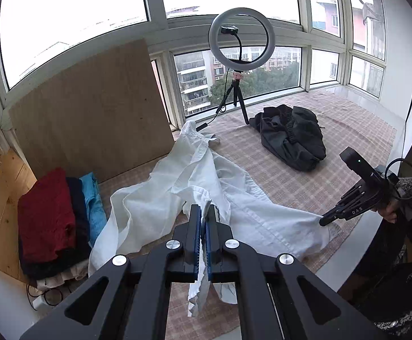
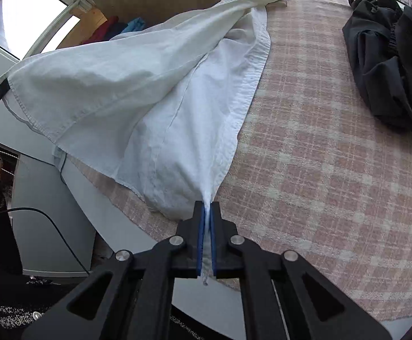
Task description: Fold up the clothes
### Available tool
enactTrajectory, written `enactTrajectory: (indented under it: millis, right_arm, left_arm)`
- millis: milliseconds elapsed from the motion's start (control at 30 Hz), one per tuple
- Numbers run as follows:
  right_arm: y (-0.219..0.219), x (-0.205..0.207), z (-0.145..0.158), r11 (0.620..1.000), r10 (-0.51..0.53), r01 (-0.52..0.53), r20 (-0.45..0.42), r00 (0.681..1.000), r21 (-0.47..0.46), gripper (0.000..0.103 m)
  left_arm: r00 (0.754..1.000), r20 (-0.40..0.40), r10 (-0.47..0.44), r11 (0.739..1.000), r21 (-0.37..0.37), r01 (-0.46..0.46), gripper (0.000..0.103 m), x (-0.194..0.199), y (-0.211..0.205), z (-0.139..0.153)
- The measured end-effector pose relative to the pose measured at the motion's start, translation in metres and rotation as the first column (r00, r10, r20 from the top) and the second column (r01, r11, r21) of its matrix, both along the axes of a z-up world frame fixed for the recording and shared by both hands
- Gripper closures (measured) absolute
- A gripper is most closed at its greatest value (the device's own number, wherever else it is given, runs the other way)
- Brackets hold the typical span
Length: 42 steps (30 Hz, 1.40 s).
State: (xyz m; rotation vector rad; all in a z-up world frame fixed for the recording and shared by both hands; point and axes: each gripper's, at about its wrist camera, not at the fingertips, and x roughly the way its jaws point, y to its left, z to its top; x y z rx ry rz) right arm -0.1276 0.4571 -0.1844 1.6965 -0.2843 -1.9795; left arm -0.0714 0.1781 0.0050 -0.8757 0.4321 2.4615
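Note:
A white shirt (image 1: pixel 160 198) lies stretched over the pink checked cloth (image 1: pixel 305 175). My left gripper (image 1: pixel 205 212) is shut on a hem edge of the shirt, with cloth hanging out below the blue pads. My right gripper (image 2: pixel 206 208) is shut on another corner of the white shirt (image 2: pixel 160 90), which spreads away from it and is lifted at the left. The right gripper also shows in the left wrist view (image 1: pixel 323 221), pinching the shirt's right corner near the table's front edge.
A crumpled black garment (image 1: pixel 290 138) lies at the back right, also in the right wrist view (image 2: pixel 390 65). A stack of folded red, navy and blue clothes (image 1: pixel 55 221) sits at the left. A ring light on a tripod (image 1: pixel 241 42) and a wooden board (image 1: pixel 92 113) stand at the back.

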Motion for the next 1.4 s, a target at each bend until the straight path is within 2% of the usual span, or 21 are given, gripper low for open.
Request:
enactTrajectory:
  millis: [33, 67, 133, 200, 267, 333, 400, 500, 633, 700, 733, 767, 867, 967, 1033, 1067, 1133, 1167, 1233, 1267, 1400]
  right_arm:
    - [0.005, -0.002, -0.007, 0.999, -0.014, 0.016, 0.051, 0.999, -0.034, 0.090]
    - [0.011, -0.005, -0.007, 0.996, -0.031, 0.036, 0.063, 0.998, -0.082, 0.089]
    - [0.026, -0.013, 0.005, 0.986, -0.057, 0.058, 0.012, 0.998, -0.159, 0.087]
    - [0.039, -0.037, 0.023, 0.980, -0.102, 0.083, -0.099, 0.990, -0.178, 0.079]
    - [0.044, -0.072, 0.032, 0.984, -0.137, 0.111, -0.188, 0.973, -0.142, 0.072]
    - [0.040, -0.121, 0.033, 0.988, -0.130, 0.107, -0.233, 0.964, -0.108, 0.072]
    - [0.031, -0.169, 0.025, 0.993, -0.105, 0.088, -0.241, 0.965, -0.082, 0.066]
    - [0.012, -0.232, 0.007, 0.998, -0.050, 0.041, -0.232, 0.972, -0.042, 0.065]
    - [-0.016, -0.279, -0.022, 0.998, 0.044, -0.032, -0.207, 0.977, 0.060, 0.065]
    - [-0.023, -0.283, -0.023, 0.996, 0.083, -0.075, -0.250, 0.965, 0.040, 0.068]
    - [-0.026, -0.283, -0.023, 0.994, 0.110, -0.108, -0.248, 0.963, 0.022, 0.075]
    - [-0.028, -0.282, -0.022, 0.991, 0.135, -0.132, -0.253, 0.958, 0.026, 0.102]
    - [-0.027, -0.276, -0.011, 0.981, 0.185, -0.161, -0.294, 0.938, 0.104, 0.102]
    - [-0.005, -0.281, 0.005, 0.982, 0.085, -0.012, -0.382, 0.920, 0.191, 0.102]
    - [0.002, -0.283, 0.007, 0.985, 0.074, -0.008, -0.379, 0.922, 0.172, 0.102]
    - [0.004, -0.284, 0.007, 0.989, 0.079, -0.026, -0.367, 0.927, 0.148, 0.100]
    - [0.012, -0.280, 0.005, 0.994, 0.057, -0.030, -0.281, 0.958, 0.101, 0.091]
    - [0.015, -0.271, 0.006, 0.996, 0.052, -0.029, -0.264, 0.963, 0.090, 0.085]
    - [0.019, -0.244, 0.007, 0.997, 0.082, -0.076, -0.249, 0.965, 0.033, 0.083]
    - [0.017, -0.226, 0.005, 0.994, 0.112, -0.111, -0.238, 0.965, 0.017, 0.078]
    - [-0.011, -0.182, -0.018, 0.975, 0.200, -0.171, -0.230, 0.952, 0.140, 0.055]
  left_arm:
    - [1.000, 0.008, -0.015, 1.000, 0.010, 0.015, 0.101, 0.001, 0.008, 0.000]
    - [0.999, 0.016, -0.031, 0.999, 0.022, 0.031, 0.101, 0.002, 0.014, 0.000]
    - [0.998, 0.030, -0.049, 0.998, 0.038, 0.047, 0.101, 0.003, 0.023, 0.001]
    - [0.998, 0.039, -0.044, 0.998, 0.035, 0.043, 0.101, 0.005, 0.030, 0.002]
    - [0.999, 0.048, -0.020, 1.000, 0.023, 0.018, 0.101, 0.006, 0.034, 0.001]
    - [0.998, 0.057, 0.012, 1.000, 0.013, -0.013, 0.100, 0.006, 0.036, 0.000]
    - [0.997, 0.065, 0.046, 0.999, 0.005, -0.046, 0.100, 0.006, 0.038, -0.001]
    - [0.992, 0.080, 0.096, 0.995, -0.012, -0.096, 0.100, 0.003, 0.040, -0.003]
    - [0.983, 0.096, 0.157, 0.987, -0.034, -0.154, 0.100, -0.003, 0.043, -0.006]
    - [0.980, 0.099, 0.171, 0.985, -0.038, -0.168, 0.100, -0.006, 0.046, -0.008]
    - [0.979, 0.102, 0.175, 0.984, -0.038, -0.172, 0.100, -0.008, 0.048, -0.010]
    - [0.978, 0.106, 0.179, 0.984, -0.037, -0.176, 0.100, -0.010, 0.050, -0.012]
    - [0.977, 0.115, 0.181, 0.983, -0.034, -0.178, 0.100, -0.013, 0.056, -0.016]
    - [0.976, 0.125, 0.176, 0.984, -0.035, -0.173, 0.100, -0.016, 0.061, -0.022]
    - [0.976, 0.135, 0.170, 0.985, -0.040, -0.166, 0.100, -0.019, 0.062, -0.026]
    - [0.976, 0.140, 0.166, 0.986, -0.042, -0.162, 0.100, -0.021, 0.062, -0.028]
    - [0.976, 0.146, 0.159, 0.987, -0.048, -0.153, 0.100, -0.023, 0.063, -0.030]
    - [0.978, 0.146, 0.151, 0.988, -0.051, -0.145, 0.100, -0.024, 0.063, -0.030]
    - [0.979, 0.149, 0.141, 0.990, -0.051, -0.134, 0.100, -0.026, 0.062, -0.032]
    - [0.979, 0.152, 0.137, 0.990, -0.051, -0.130, 0.100, -0.026, 0.060, -0.033]
    - [0.978, 0.166, 0.126, 0.991, -0.054, -0.118, 0.100, -0.029, 0.056, -0.040]
